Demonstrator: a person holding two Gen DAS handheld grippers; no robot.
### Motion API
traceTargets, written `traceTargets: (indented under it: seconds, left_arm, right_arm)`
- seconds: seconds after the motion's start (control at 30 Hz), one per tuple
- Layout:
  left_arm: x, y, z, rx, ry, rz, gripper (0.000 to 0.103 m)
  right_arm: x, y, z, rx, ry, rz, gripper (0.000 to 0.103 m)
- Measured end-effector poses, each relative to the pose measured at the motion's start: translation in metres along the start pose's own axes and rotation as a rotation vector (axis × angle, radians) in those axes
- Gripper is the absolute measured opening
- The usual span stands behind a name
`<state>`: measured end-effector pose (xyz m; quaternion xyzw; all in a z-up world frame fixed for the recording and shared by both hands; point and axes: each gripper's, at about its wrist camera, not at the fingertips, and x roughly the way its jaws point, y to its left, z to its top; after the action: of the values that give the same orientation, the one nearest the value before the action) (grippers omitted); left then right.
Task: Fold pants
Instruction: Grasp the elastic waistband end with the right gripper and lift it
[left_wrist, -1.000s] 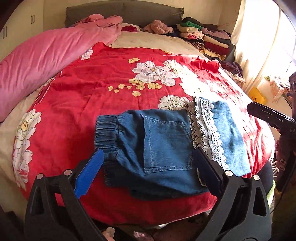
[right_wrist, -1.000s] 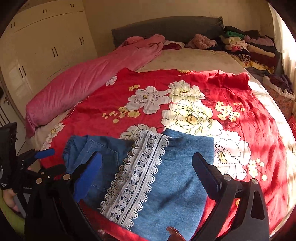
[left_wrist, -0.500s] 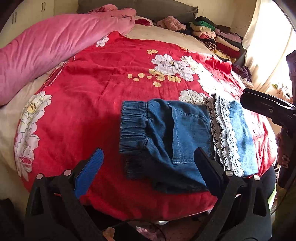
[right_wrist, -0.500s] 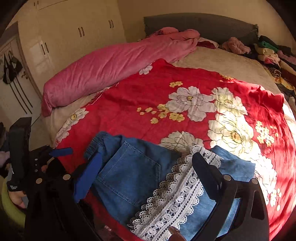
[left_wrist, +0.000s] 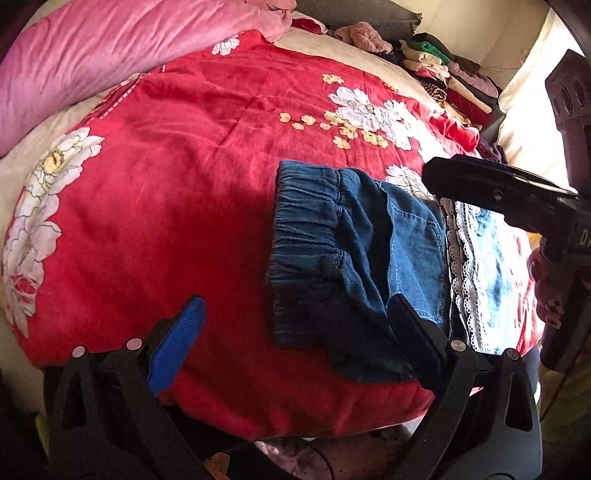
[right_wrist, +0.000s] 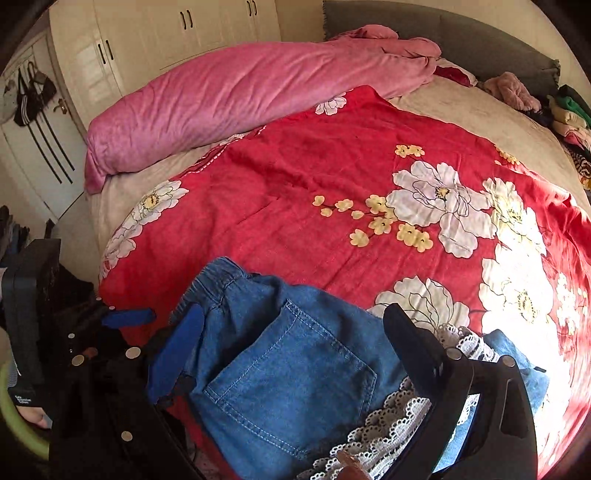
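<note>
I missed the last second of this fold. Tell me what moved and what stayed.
Both grippers swung leftward over the bed: the left gripper now has the waistband ahead of it instead of the pocket, and the right gripper has gone from over the lace trim to over the back pocket. Both remain open, holding nothing. The folded denim pants lie unchanged on the red floral blanket.

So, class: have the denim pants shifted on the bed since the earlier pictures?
No. The denim pants lie where they did: their lace band still starts beside the same white flower on the red blanket. Only the cameras moved.
</note>
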<state>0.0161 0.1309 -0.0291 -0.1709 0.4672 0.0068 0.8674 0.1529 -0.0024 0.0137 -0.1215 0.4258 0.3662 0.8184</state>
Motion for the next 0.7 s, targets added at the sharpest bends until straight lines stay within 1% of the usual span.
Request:
traceTargets:
  seconds: [0.1, 0.13, 0.17, 0.2, 0.23, 0.33, 0.4, 0.47, 0.5, 0.53, 0.57, 0.6, 0.67, 0.7]
  left_arm:
    - [0.005, -0.001, -0.001, 0.004, 0.01, -0.01, 0.092]
    - [0.008, -0.002, -0.001, 0.006, 0.013, -0.021, 0.086]
    - [0.01, -0.004, -0.002, 0.006, 0.018, -0.039, 0.071]
    - [0.013, -0.004, -0.003, 0.002, 0.026, -0.06, 0.063]
    - [0.016, -0.005, -0.004, -0.001, 0.036, -0.081, 0.052]
    - [0.019, -0.008, -0.006, 0.009, 0.038, -0.072, 0.051]
    - [0.02, -0.006, -0.006, 0.0, 0.038, -0.08, 0.05]
    - [0.022, -0.005, -0.007, -0.004, 0.041, -0.082, 0.05]
    - [0.023, -0.006, -0.007, -0.004, 0.039, -0.081, 0.05]
    - [0.023, -0.006, -0.007, -0.004, 0.036, -0.083, 0.05]
    - [0.023, -0.006, -0.007, -0.005, 0.032, -0.086, 0.05]
    - [0.022, -0.006, -0.007, -0.008, 0.029, -0.09, 0.05]
    - [0.021, -0.006, -0.006, -0.011, 0.028, -0.096, 0.049]
    - [0.019, -0.007, -0.005, -0.011, 0.027, -0.098, 0.048]
  right_arm:
    - [0.013, 0.004, 0.006, -0.017, 0.025, 0.022, 0.097]
    - [0.02, 0.007, 0.008, -0.027, 0.04, 0.028, 0.097]
    - [0.027, 0.01, 0.01, -0.038, 0.059, 0.038, 0.097]
    - [0.035, 0.013, 0.012, -0.05, 0.079, 0.046, 0.097]
    - [0.043, 0.016, 0.013, -0.061, 0.095, 0.048, 0.097]
    - [0.066, 0.022, 0.014, -0.085, 0.144, 0.047, 0.097]
    - [0.078, 0.022, 0.015, -0.069, 0.173, 0.074, 0.097]
    - [0.087, 0.024, 0.014, -0.056, 0.178, 0.091, 0.096]
    - [0.09, 0.025, 0.013, -0.06, 0.179, 0.099, 0.094]
    - [0.093, 0.027, 0.012, -0.068, 0.18, 0.112, 0.08]
    - [0.095, 0.029, 0.01, -0.074, 0.181, 0.137, 0.07]
    - [0.096, 0.031, 0.009, -0.074, 0.178, 0.175, 0.049]
    - [0.09, 0.03, 0.007, -0.081, 0.157, 0.207, 0.042]
    - [0.084, 0.025, 0.006, -0.073, 0.145, 0.228, 0.036]
